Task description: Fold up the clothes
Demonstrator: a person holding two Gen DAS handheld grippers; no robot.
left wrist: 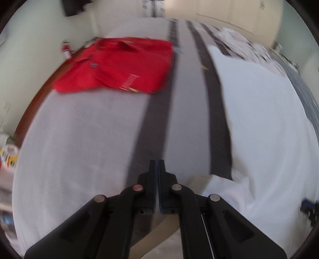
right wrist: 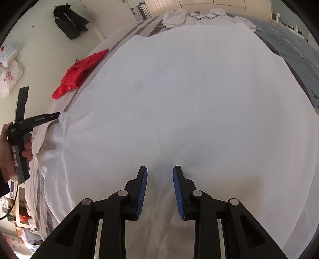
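Note:
A large white garment [right wrist: 179,95] lies spread flat on the bed; it also shows in the left wrist view [left wrist: 265,123] on the right. My right gripper [right wrist: 160,173] is open, its blue pads [right wrist: 142,191] just above the garment's near part. My left gripper [left wrist: 157,165] is shut with nothing visible between its fingers, over the striped bedcover [left wrist: 95,139] beside the garment's left edge. In the right wrist view it [right wrist: 56,115] sits at that edge, held by a hand. A folded red garment [left wrist: 117,65] lies further along the bed and also shows in the right wrist view [right wrist: 77,75].
More white clothes [right wrist: 199,17] lie at the far end of the bed. A black bag [right wrist: 68,21] and plastic bags [right wrist: 10,77] lie on the floor to the left. Boxes [right wrist: 22,219] stand by the bed's near left corner.

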